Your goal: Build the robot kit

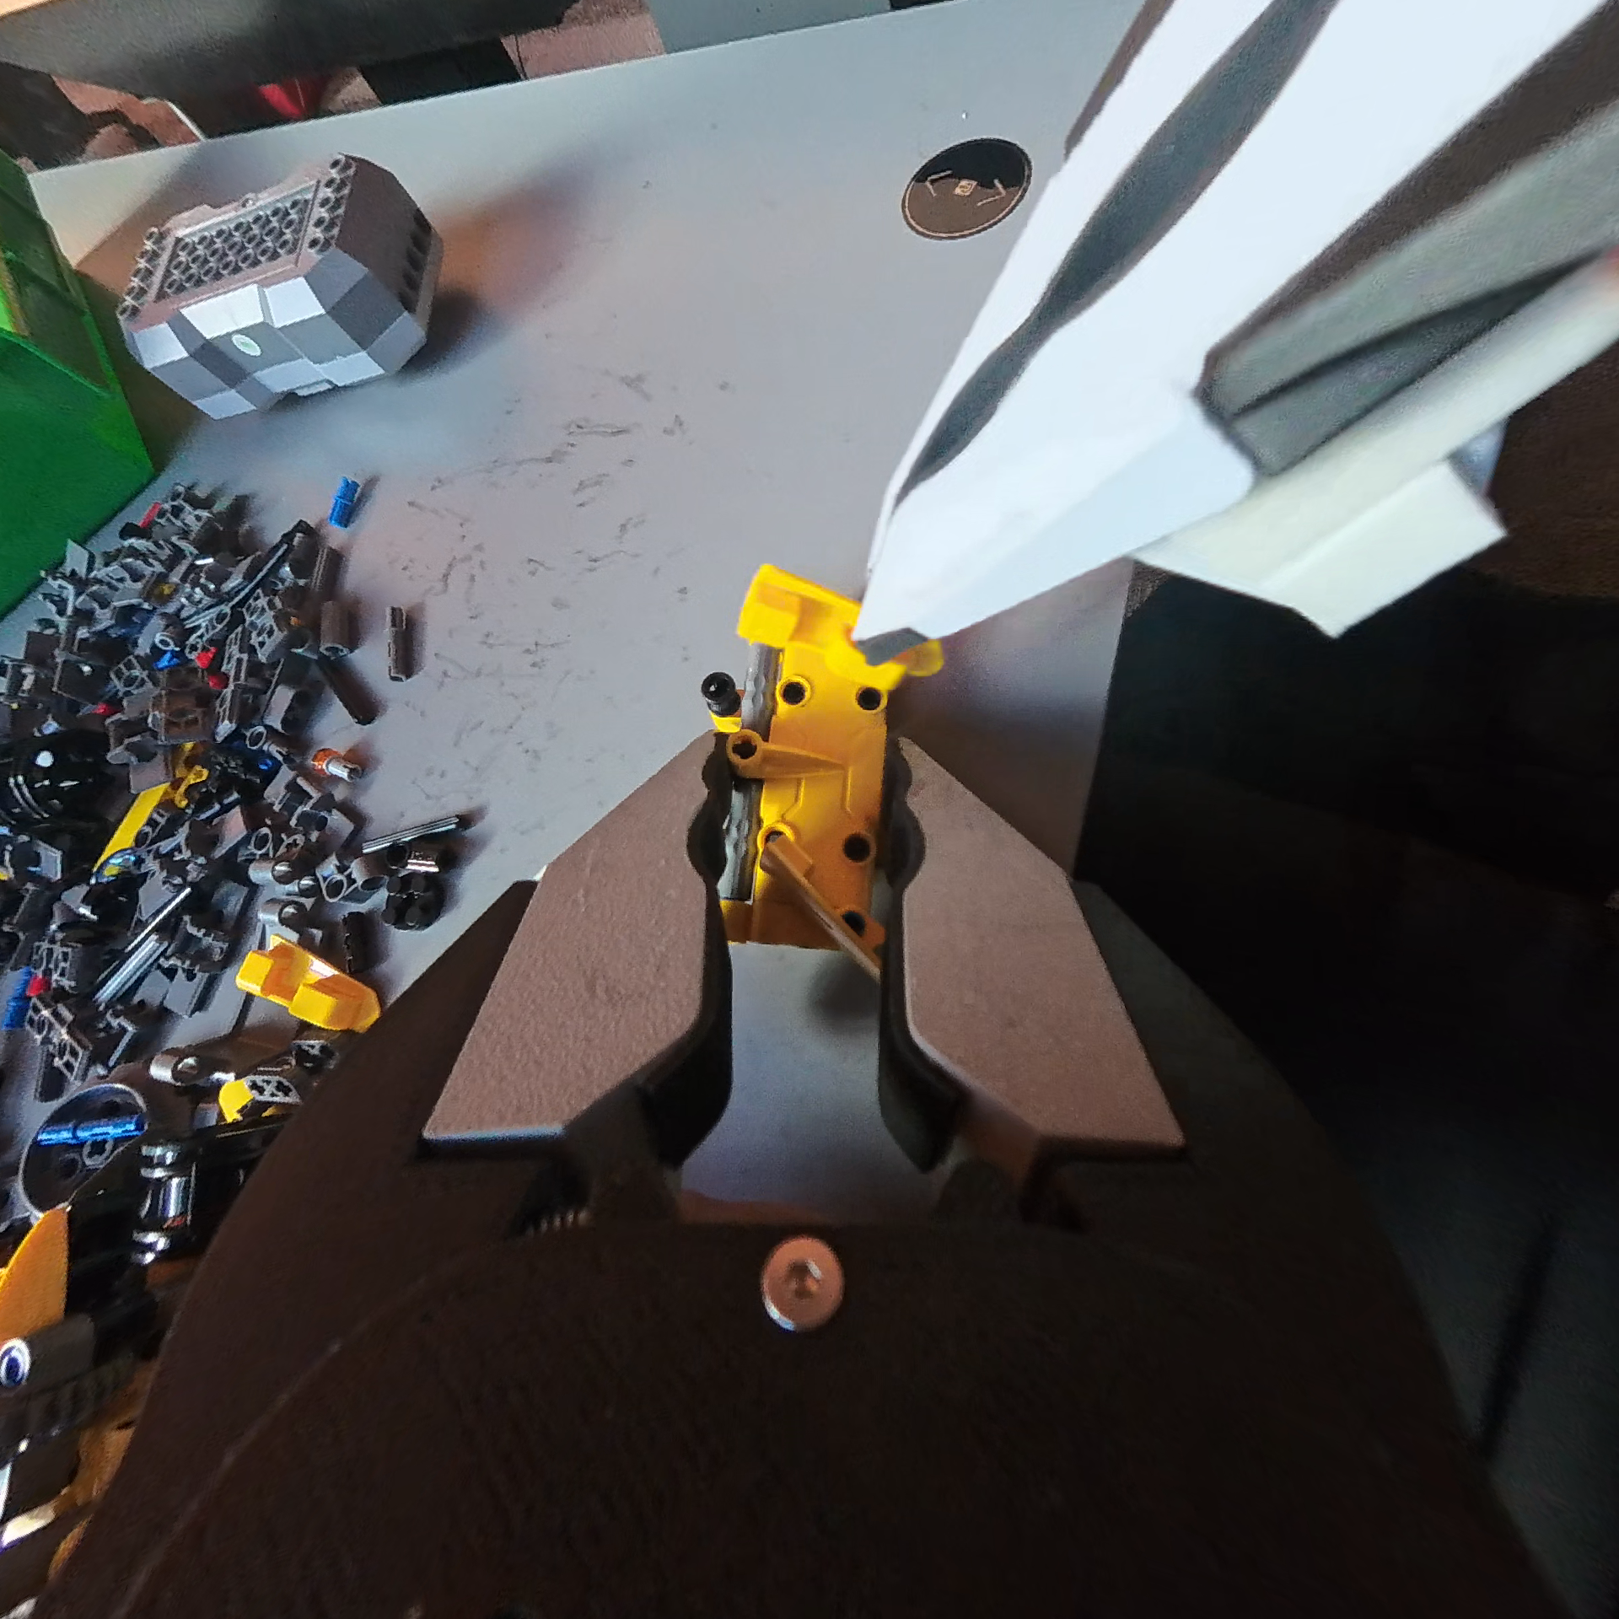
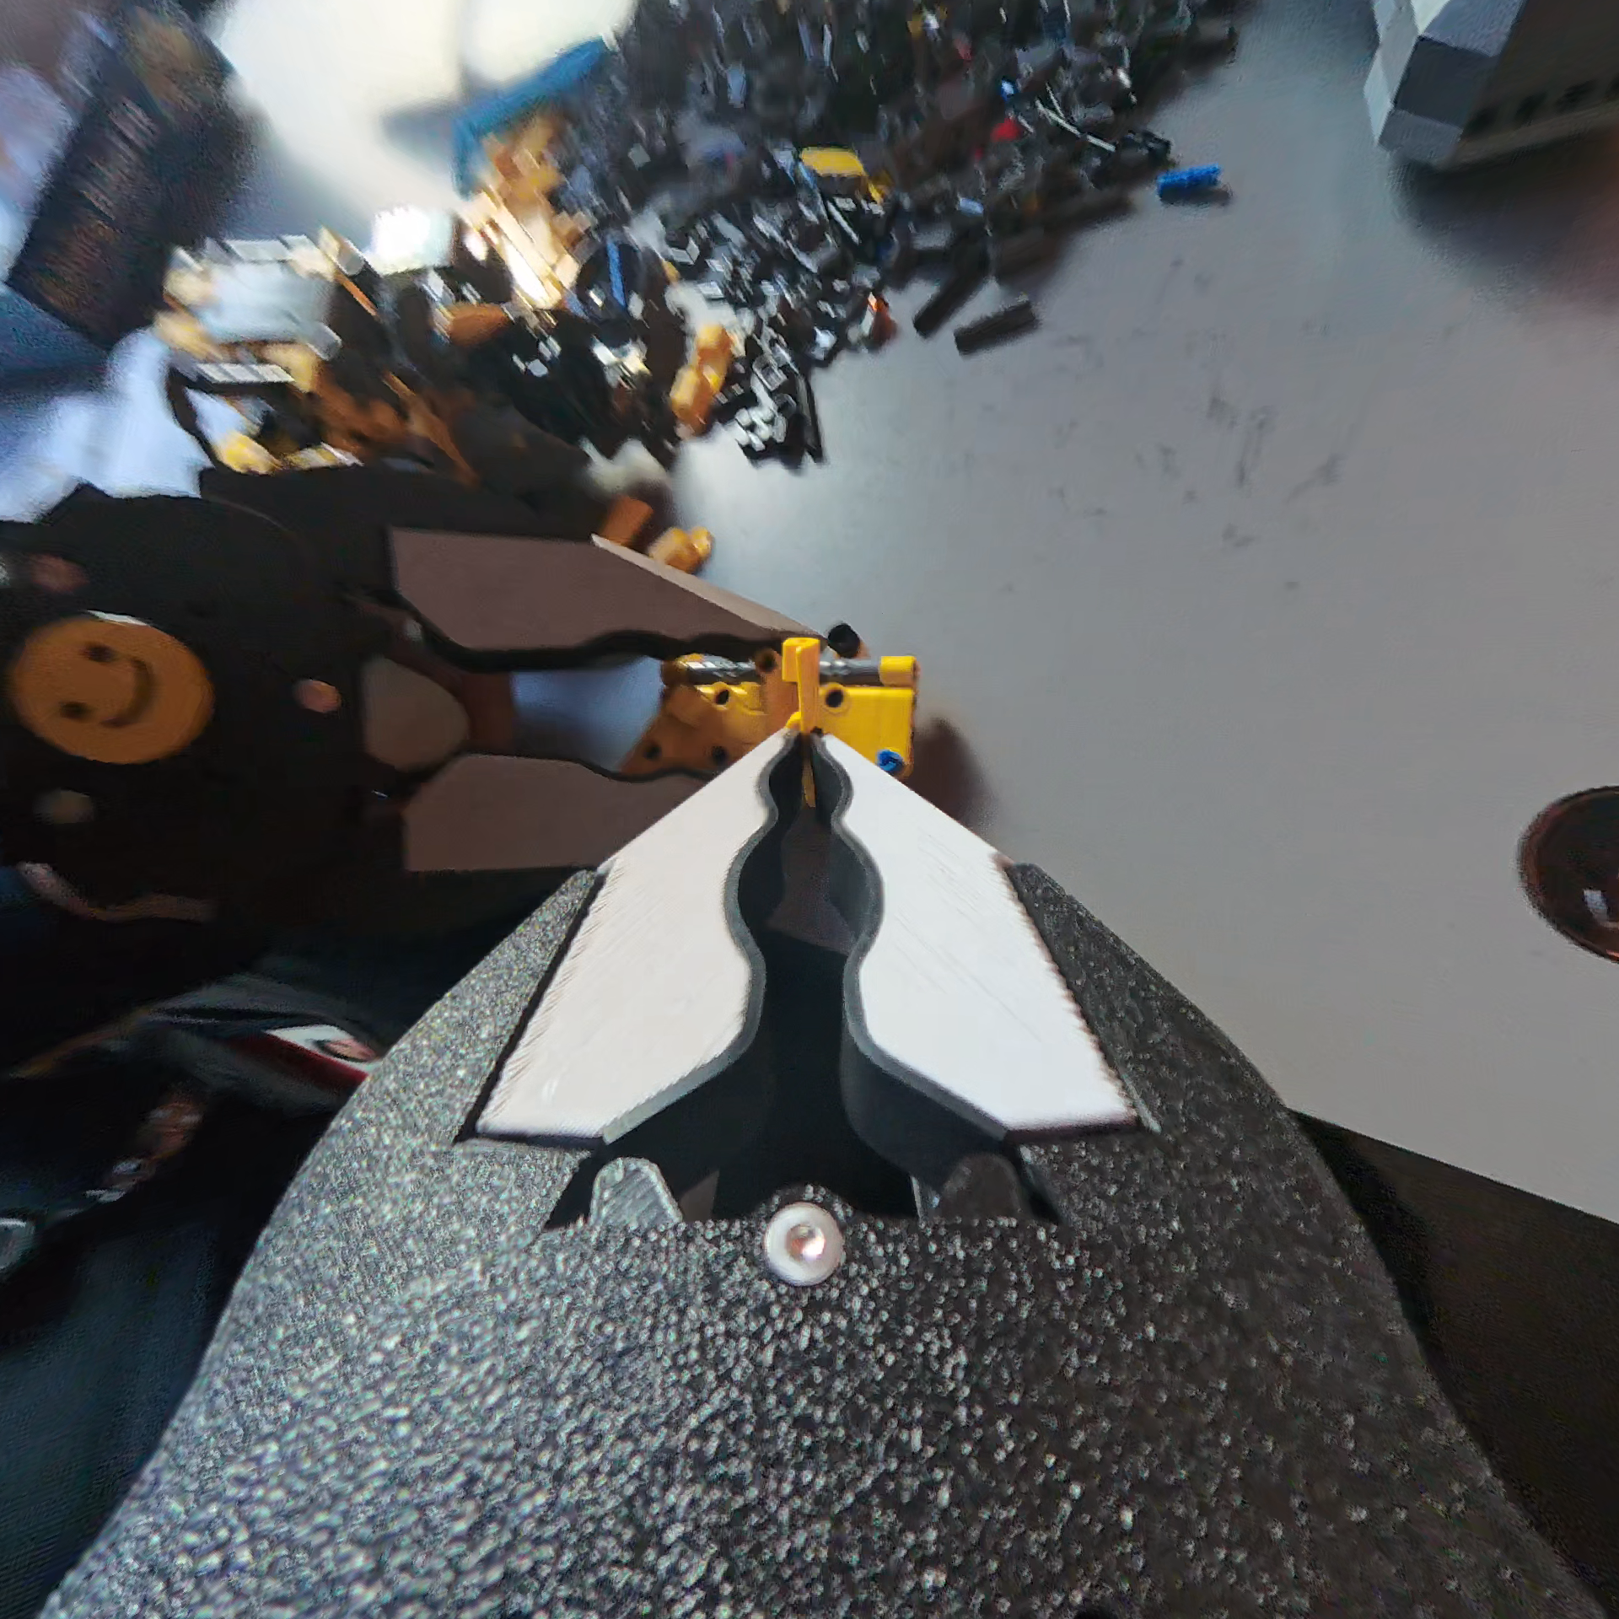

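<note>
Left wrist view
- A yellow brick assembly point(image 1: 810, 810) with round pin holes, a grey metal axle along its left edge and a black pin at its far left corner stands between the dark fingers, above the grey surface point(image 1: 613, 394) near its right edge.
- The left hand-held gripper point(image 1: 802, 788) is pinched on this assembly, one finger on each long side.
- A small yellow piece point(image 1: 793, 604) sits at the assembly's far end. The white right hand-held gripper point(image 1: 885, 635) comes in from the upper right, its tip touching that piece.
- To the left lies a pile of small dark parts point(image 1: 175, 745) with blue, red and yellow bits among them. A grey block model point(image 1: 280, 289) stands farther back, beside a green box point(image 1: 53, 420).
- A dark round disc point(image 1: 964, 188) lies flat in the surface at the far side.

Right wrist view
- The yellow brick assembly point(image 2: 788, 701) lies sideways here, held at its left end by the left hand-held gripper point(image 2: 692, 701), whose body bears a yellow smiling disc point(image 2: 109, 688).
- The right hand-held gripper point(image 2: 806, 745) has its white fingers almost pressed together at the tips, pinching a thin yellow piece point(image 2: 802, 675) that stands upright against the assembly.
- The pile of small dark parts point(image 2: 876, 175) is blurred along the top.
</note>
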